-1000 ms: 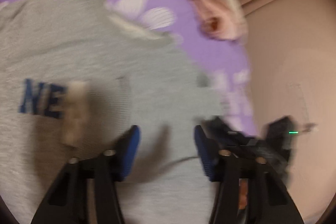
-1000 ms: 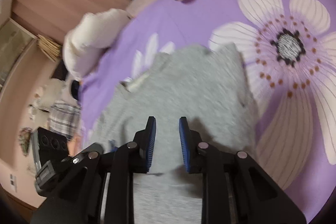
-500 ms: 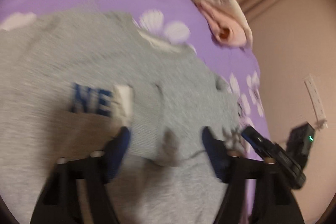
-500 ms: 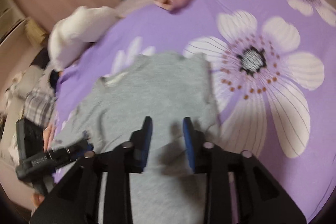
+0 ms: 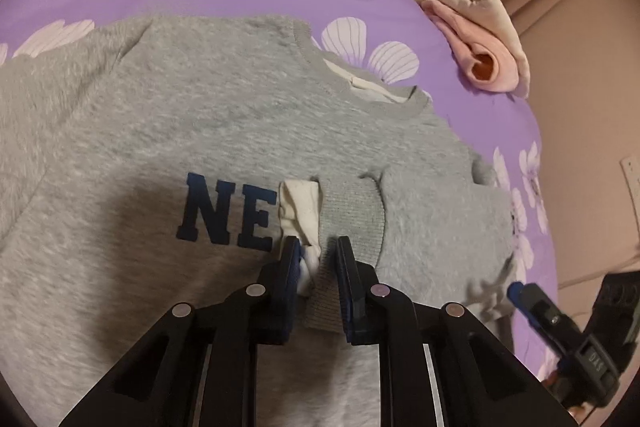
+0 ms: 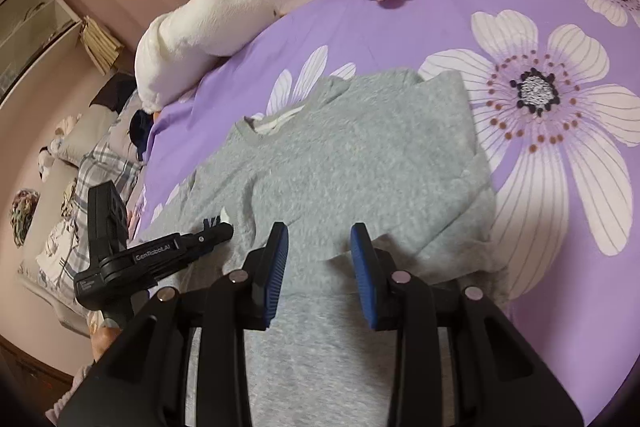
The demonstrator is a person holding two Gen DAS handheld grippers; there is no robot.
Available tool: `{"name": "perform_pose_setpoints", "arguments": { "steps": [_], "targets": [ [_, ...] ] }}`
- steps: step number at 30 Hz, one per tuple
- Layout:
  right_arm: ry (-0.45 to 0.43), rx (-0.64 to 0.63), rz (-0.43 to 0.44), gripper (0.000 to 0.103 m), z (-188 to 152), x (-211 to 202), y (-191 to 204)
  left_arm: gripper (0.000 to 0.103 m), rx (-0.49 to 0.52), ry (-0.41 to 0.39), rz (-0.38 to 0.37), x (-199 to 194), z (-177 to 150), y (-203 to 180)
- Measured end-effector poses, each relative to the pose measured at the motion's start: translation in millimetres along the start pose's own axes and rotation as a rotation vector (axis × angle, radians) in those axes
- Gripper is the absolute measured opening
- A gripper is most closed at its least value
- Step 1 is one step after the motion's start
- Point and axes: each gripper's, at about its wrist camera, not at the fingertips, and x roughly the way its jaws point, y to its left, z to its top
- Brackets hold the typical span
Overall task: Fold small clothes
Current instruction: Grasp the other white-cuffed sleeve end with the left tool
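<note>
Left gripper (image 5: 318,259) jaws apparently pinch sweatshirt (image 5: 224,131) cuff; right gripper (image 6: 320,259) hovers, parted.

Lighting: dim, warm indoor light, soft throughout.
My left gripper (image 5: 316,267) casts a broad shadow across the grey sweatshirt (image 5: 200,115); fisheye bends edges, corners vignette black, mild blur.

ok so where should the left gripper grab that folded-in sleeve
Take the ribbed cuff of the grey sweatshirt, at its near edge, coming in low from the hem side. The sleeve lies flat across the chest, and the cuff is its only free, thick end. The left gripper already straddles it.
</note>
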Motion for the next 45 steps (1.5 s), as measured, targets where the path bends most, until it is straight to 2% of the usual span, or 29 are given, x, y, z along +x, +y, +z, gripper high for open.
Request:
{"name": "perform_pose_setpoints", "arguments": {
  "steps": [2,5,7,10,12,13,17,18,19,20,22,24,26,29,35,42,45],
  "targets": [
    [0.012,-0.018,0.015,0.034,-1,7,7,0.017,0.014,-0.005,0.018,-1,-2,2],
    [0.063,-0.024,-0.007,0.035,-6,28,13,0.021,-0.03,-0.009,0.009,-4,0,14],
    [0.091,-0.033,0.002,0.035,-12,38,20,0.024,-0.069,0.004,-0.033,-10,-1,21],
    [0.09,-0.07,0.049,0.036,-16,45,38,0.035,-0.109,-0.002,-0.071,-31,-8,37],
    [0.101,-0.102,0.078,0.037,-18,54,53,0.048,-0.143,-0.05,-0.089,-54,-18,54],
    [0.11,-0.113,0.086,0.037,-19,58,59,0.051,-0.168,-0.074,-0.082,-65,-23,64],
    [0.144,-0.155,0.112,0.038,-27,83,82,0.051,-0.333,-0.172,-0.108,-114,-37,125],
    [0.17,-0.165,0.104,0.039,-31,96,87,0.051,-0.373,-0.207,-0.118,-128,-40,143],
    [0.188,-0.18,0.073,0.045,-35,105,91,0.051,-0.411,-0.241,-0.117,-140,-43,159],
    [0.189,-0.194,0.055,0.045,-36,108,92,0.052,-0.455,-0.278,-0.112,-153,-46,177],
    [0.183,-0.234,0.018,0.045,-36,105,100,0.052,-0.545,-0.34,-0.108,-171,-51,212],
    [0.185,-0.221,0.021,0.045,-34,100,103,0.052,-0.657,-0.381,-0.111,-182,-57,249],
    [0.178,-0.21,0.03,0.045,-35,91,104,0.052,-0.776,-0.431,-0.15,-188,-66,281],
    [0.176,-0.198,0.045,0.045,-38,83,106,0.052,-0.87,-0.499,-0.18,-192,-72,310],
    [0.163,-0.18,0.084,0.045,-50,64,110,0.052,-0.95,-0.504,-0.194,-181,-63,345],
    [0.149,-0.168,0.1,0.045,-52,57,113,0.052,-0.921,-0.494,-0.064,-184,-45,341],
    [0.153,-0.152,0.102,0.045,-56,56,111,0.051,-0.94,-0.511,-0.006,-184,-43,344]
  ]
}}
